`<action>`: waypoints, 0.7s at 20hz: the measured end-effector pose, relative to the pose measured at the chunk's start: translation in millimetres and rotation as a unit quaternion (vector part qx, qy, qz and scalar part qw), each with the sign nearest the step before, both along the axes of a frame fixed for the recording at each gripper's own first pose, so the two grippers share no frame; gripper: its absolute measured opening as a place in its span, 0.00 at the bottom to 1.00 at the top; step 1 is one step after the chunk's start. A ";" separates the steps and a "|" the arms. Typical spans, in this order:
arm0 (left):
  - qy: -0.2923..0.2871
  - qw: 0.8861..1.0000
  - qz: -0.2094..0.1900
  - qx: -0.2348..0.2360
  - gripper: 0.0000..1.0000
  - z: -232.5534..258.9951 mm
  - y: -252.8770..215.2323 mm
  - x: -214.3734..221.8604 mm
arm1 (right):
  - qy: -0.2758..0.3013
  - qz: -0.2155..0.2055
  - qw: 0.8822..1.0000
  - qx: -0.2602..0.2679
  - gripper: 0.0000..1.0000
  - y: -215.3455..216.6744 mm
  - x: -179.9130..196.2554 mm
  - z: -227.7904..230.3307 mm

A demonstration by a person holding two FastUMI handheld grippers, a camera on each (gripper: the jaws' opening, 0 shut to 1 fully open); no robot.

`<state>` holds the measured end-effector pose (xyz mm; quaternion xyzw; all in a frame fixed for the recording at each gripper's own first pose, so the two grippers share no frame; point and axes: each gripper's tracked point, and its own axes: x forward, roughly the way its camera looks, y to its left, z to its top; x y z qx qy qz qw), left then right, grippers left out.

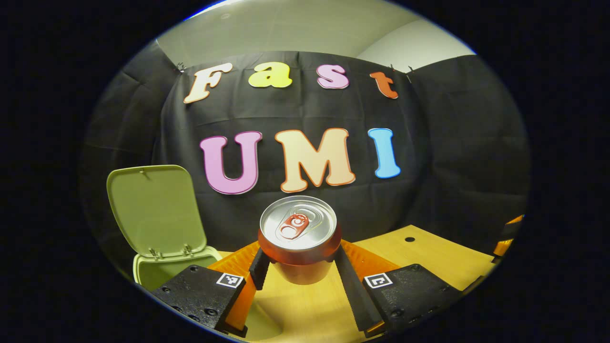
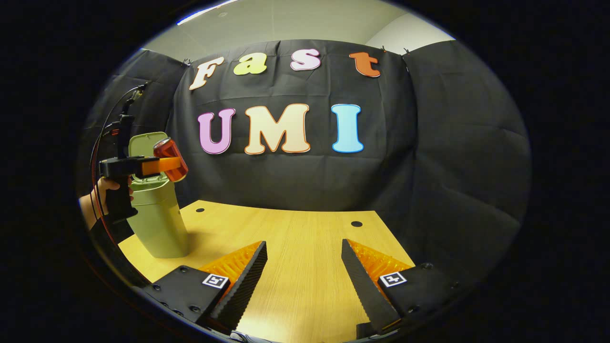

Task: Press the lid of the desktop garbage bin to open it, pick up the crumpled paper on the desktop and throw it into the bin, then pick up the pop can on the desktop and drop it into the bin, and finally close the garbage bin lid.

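A: What is the left gripper (image 1: 299, 267) doing in its own view?

B: Its 2 fingers (image 1: 259, 269) are clamping the pop can (image 1: 298, 237) from both sides, at the lower centre of the frame. The can is sitting upright between them, its silver top and pull tab facing the camera, and it is hanging clear above the wooden desktop (image 1: 429, 257).

A: And the garbage bin?

B: The garbage bin (image 1: 157, 269) is showing at the lower left of that view, with its lid (image 1: 152, 209) standing open and tilted back (the hinge is along the lid's lower edge). In the right gripper view, the bin is standing at the left of the frame on the desktop, and the can is being held tilted in front of the open lid, about level with the bin's mouth.

A: Is the crumpled paper inside?

B: I cannot tell; the bin's inside is hidden from both cameras.

A: The right gripper (image 2: 305, 267)?

B: Its fingers are standing apart at the bottom of its view, holding nothing, above bare desktop. A hand (image 2: 102, 195) is gripping the left gripper's handle at the far left.
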<state>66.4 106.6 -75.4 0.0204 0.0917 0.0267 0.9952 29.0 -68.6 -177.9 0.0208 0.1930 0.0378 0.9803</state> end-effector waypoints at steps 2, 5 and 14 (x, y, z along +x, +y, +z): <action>-0.004 1.000 0.028 0.007 0.77 4.2 28.2 -5.1 | 0.002 0.003 1.000 0.000 0.99 2.7 1.5 -1.2; 0.001 0.998 0.069 0.009 0.75 2.4 66.6 -17.5 | 0.005 0.011 1.000 -0.001 0.99 9.6 1.4 -2.7; 0.008 0.986 0.168 0.023 0.80 -10.2 143.8 -53.4 | 0.008 0.031 0.999 -0.005 0.99 27.6 6.3 -4.1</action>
